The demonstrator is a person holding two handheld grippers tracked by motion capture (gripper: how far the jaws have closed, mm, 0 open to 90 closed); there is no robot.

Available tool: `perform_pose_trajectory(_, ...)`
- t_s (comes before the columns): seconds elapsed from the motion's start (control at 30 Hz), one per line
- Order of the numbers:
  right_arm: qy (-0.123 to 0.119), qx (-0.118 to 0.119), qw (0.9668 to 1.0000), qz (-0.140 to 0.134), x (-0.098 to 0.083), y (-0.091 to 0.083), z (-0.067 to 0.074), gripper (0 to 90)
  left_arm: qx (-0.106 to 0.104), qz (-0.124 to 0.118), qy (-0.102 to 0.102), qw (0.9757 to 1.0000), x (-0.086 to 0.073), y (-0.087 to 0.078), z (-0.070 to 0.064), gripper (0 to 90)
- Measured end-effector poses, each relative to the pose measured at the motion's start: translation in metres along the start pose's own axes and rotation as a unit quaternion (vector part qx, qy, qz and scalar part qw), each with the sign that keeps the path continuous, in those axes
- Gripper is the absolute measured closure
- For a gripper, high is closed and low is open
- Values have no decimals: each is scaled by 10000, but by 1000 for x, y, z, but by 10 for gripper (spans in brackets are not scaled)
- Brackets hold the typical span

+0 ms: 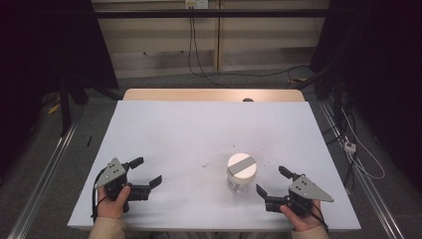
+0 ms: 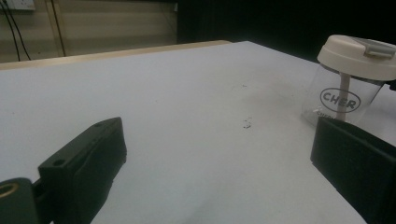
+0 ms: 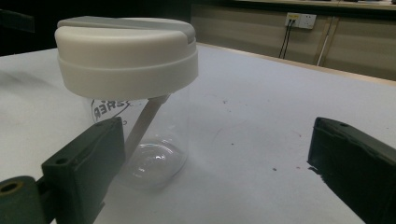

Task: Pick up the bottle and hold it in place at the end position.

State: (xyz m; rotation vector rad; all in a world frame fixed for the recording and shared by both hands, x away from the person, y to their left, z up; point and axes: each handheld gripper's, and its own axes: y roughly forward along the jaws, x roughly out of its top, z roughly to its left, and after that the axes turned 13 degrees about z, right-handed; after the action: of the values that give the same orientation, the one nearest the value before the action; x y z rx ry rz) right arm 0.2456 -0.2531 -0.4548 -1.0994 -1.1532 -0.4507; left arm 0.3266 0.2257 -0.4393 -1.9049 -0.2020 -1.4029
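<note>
White worktop (image 1: 199, 134) carries a clear lidded jar (image 1: 242, 173) just beside the wide-open right gripper (image 1: 271, 185); the left gripper (image 1: 145, 173), also wide, sits well apart. A careless approach could topple the light jar.

Dim, even overhead light; soft shadows; dark surroundings; gripper views slightly soft, near foreground blurred.
</note>
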Motion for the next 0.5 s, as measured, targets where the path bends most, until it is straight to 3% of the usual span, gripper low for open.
perform_pose_trajectory(0.5,-46,68,9999,92,4,6,7,35,-5,14,27,10000,1,2,0,32)
